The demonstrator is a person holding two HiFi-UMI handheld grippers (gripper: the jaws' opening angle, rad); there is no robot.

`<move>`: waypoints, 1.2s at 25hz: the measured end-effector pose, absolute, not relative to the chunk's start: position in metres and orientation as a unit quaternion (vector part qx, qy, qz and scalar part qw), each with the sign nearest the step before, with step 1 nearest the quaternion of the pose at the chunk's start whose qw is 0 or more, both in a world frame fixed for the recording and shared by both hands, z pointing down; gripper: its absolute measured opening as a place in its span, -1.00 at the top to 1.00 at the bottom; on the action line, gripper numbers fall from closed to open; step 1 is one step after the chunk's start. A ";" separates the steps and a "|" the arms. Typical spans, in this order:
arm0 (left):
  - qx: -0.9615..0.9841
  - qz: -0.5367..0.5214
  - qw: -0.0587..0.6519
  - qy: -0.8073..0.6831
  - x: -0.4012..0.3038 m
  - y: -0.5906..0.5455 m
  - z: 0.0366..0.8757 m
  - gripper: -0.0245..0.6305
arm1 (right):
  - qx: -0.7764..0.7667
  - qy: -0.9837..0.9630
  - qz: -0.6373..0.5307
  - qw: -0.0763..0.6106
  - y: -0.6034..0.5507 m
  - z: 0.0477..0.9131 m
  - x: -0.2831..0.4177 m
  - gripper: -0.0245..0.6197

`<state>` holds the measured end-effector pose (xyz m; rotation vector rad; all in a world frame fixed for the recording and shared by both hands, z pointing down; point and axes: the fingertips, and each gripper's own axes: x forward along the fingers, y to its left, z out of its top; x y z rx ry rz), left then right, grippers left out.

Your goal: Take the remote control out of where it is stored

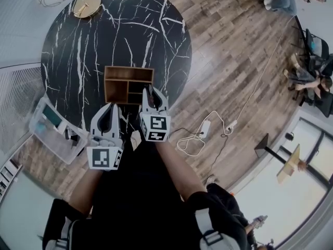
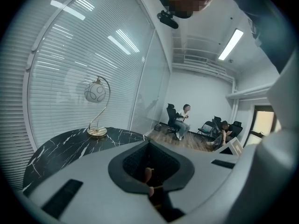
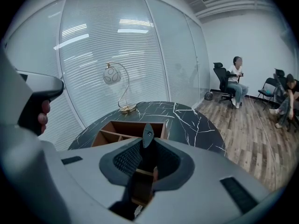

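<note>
Two handheld grippers hover over the near edge of a round black marble table (image 1: pixel 67 51) veined in white, where an open-topped brown wooden organiser box (image 1: pixel 129 68) divided into compartments sits close to that edge. The right gripper (image 1: pixel 152 91) reaches over the box's near right compartment. Seen from its own camera, the right gripper (image 3: pixel 147 143) has its jaws closed on a slim black remote control (image 3: pixel 147 133). The remote stands edge-on between the pads, and its pointed upper end rises above the jaw tips in front of the box (image 3: pixel 112 133). The remote's lower end is hidden behind the jaws, so it is unclear whether it still sits inside the compartment.

The left gripper (image 1: pixel 108 109) hangs just beside the right one, at the table's near edge and short of the box. In its own view the left gripper (image 2: pixel 149 143) shows its jaws brought together with nothing between them.

A gold lamp (image 1: pixel 87 4) with a curved stem stands at the table's far edge. On the wooden floor to the left of the table, a clear plastic bin (image 1: pixel 39 132) holds a flat teal-faced item and some dark pieces too small to make out. A white power strip (image 1: pixel 205 128) with a coiled cable lies on the floor to the right.
</note>
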<state>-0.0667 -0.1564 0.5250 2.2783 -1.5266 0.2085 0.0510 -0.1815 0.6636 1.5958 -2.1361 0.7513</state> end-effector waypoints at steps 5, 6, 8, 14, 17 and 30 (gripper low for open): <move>0.810 0.070 0.196 -0.549 -0.066 -0.157 0.520 0.90 | 0.565 -0.758 0.271 0.185 -0.182 0.655 0.051 0.70; 0.810 0.070 0.194 -0.549 -0.066 -0.157 0.519 0.90 | 0.566 -0.758 0.268 0.185 -0.183 0.654 0.052 0.70; 0.810 0.068 0.193 -0.550 -0.066 -0.157 0.518 0.90 | 0.569 -0.758 0.261 0.185 -0.183 0.654 0.054 0.70; 0.815 0.064 0.184 -0.546 -0.065 -0.158 0.515 0.90 | 0.569 -0.760 0.257 0.182 -0.182 0.651 0.054 0.70; 0.815 0.061 0.184 -0.546 -0.065 -0.159 0.511 0.90 | 0.570 -0.760 0.255 0.181 -0.181 0.647 0.054 0.70; 0.815 0.040 0.167 -0.553 -0.068 -0.154 0.489 0.90 | 0.568 -0.768 0.240 0.171 -0.177 0.620 0.051 0.70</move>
